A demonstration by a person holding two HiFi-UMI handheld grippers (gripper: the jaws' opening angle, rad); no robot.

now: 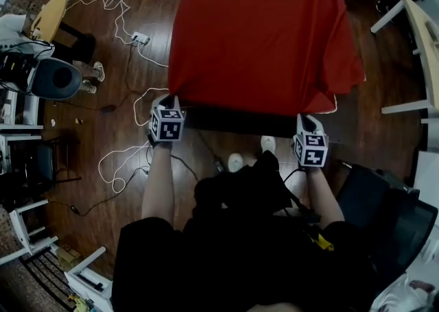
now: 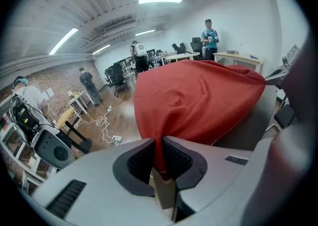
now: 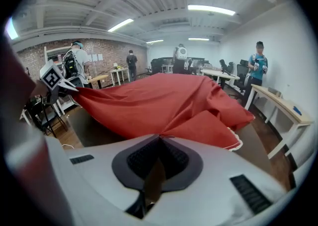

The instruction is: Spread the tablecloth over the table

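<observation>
From the head view, the red tablecloth (image 1: 260, 36) covers most of the dark table (image 1: 240, 123), and a bare strip shows along the near edge. The left gripper (image 1: 167, 109) is at the cloth's near left corner and the right gripper (image 1: 306, 127) at its near right corner.

In the left gripper view, the jaws are clenched on a fold of the cloth.

In the right gripper view, the jaws are pressed together and seem to nip the cloth's edge at their tips.
</observation>
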